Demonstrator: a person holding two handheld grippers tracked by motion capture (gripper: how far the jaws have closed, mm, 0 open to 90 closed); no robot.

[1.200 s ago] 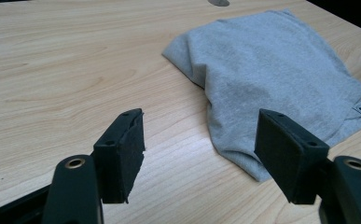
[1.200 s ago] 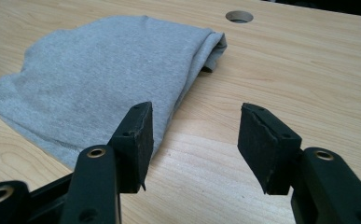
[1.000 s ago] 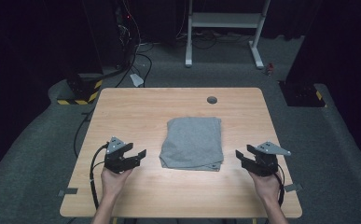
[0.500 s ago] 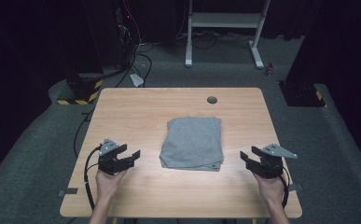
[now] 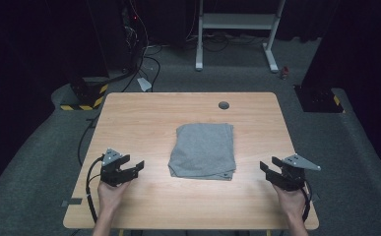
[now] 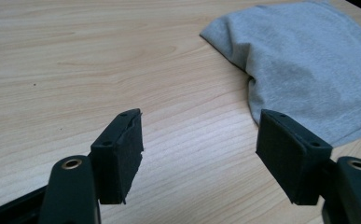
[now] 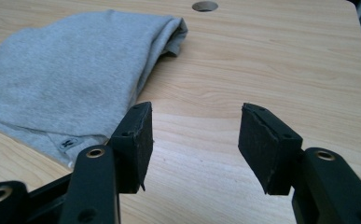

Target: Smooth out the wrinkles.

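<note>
Folded grey cloth lying flat at the middle of the wooden table, slightly toward the near half, with a stitched hem and a small label along its near edge. Left gripper held low over the near left part of the table, jaws spread wide with nothing between them, pointing right toward the cloth but well apart from it. In the left gripper view, bare wood between the two black pads, cloth to the far right, its near corner just beyond the right-hand pad. Right gripper held over the near right part of the table, close to the right edge, jaws likewise spread and empty, pointing left toward the cloth and apart from it. In the right gripper view, bare wood between the pads, cloth to the far left, label near the left-hand pad. Small round grey hole in the table at the far side, beyond the cloth. Black cables trailing from each gripper toward the near edge.
</note>
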